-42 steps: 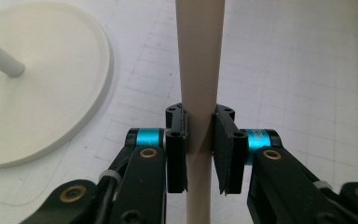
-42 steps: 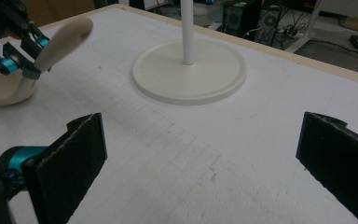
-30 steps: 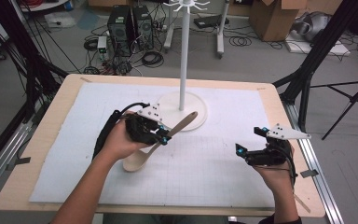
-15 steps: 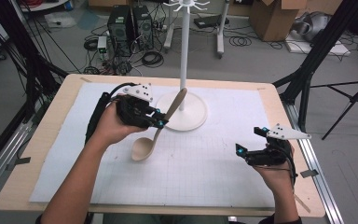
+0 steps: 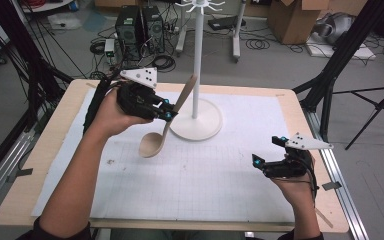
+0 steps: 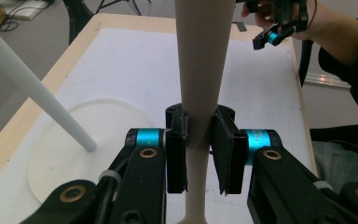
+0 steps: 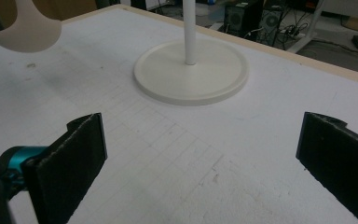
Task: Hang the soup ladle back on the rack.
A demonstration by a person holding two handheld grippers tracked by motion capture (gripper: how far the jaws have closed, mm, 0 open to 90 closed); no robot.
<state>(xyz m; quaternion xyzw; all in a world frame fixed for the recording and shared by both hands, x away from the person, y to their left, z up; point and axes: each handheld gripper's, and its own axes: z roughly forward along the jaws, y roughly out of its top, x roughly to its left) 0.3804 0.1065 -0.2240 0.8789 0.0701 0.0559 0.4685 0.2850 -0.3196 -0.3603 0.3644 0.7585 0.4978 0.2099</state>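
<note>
My left gripper [image 5: 169, 114] is clamped on the handle of the pale wooden spoon [image 5: 166, 129], held clear of the worktop [image 5: 45, 150], bowl down, just left of the white hook stand w/ round base [image 5: 196, 75]. Lift step, I'd say; next is probably raising the handle end to a hook, though I can't see a hanging hole. Right gripper [image 5: 258, 162] rests on the worktop's right side, jaws wide apart, empty.

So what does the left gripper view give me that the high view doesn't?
Left gripper view alone: the pads pressed against both sides of the wooden spoon handle, so the left tool is shut on it. High view alone: the spoon's bowl hanging down clear of the white mat, and the hook crown atop the stand. Both show the stand's pole and round base, and the right tool off to the side.
</note>
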